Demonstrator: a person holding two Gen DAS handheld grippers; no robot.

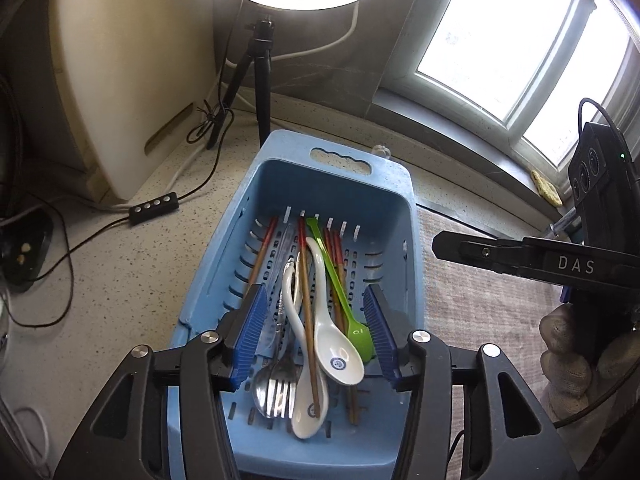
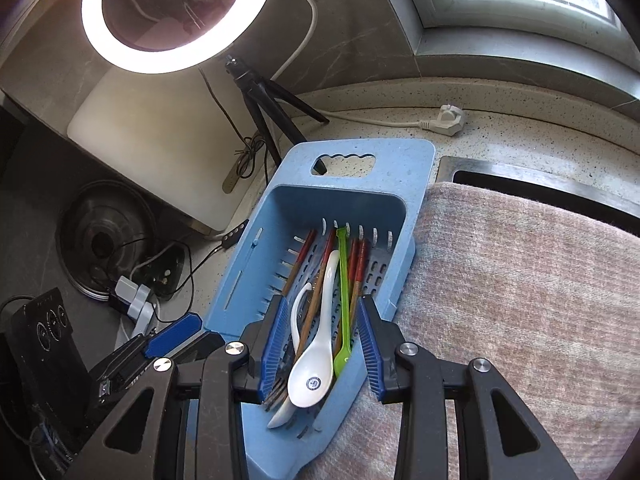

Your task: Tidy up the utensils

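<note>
A blue slotted basket [image 1: 394,200] holds the utensils: two white ceramic spoons [image 1: 334,346], a green plastic spoon [image 1: 352,320], red-tipped wooden chopsticks [image 1: 308,312], a metal fork [image 1: 280,394] and a metal spoon. My left gripper [image 1: 316,320] is open and empty, hovering over the basket with its pads either side of the pile. My right gripper [image 2: 324,328] is open and empty above the same basket [image 2: 424,156]; the white spoon [image 2: 314,376] and green spoon [image 2: 343,312] lie between its pads. The right gripper's finger also shows in the left wrist view [image 1: 476,252].
A pinkish-grey cloth [image 2: 520,280] lies right of the basket, over the sink edge [image 2: 540,188]. A ring light on a tripod [image 2: 260,92], a white cutting board [image 2: 160,148], cables, an inline switch [image 1: 154,207], a plug [image 2: 446,118] and a pot lid [image 2: 104,236] sit behind and left.
</note>
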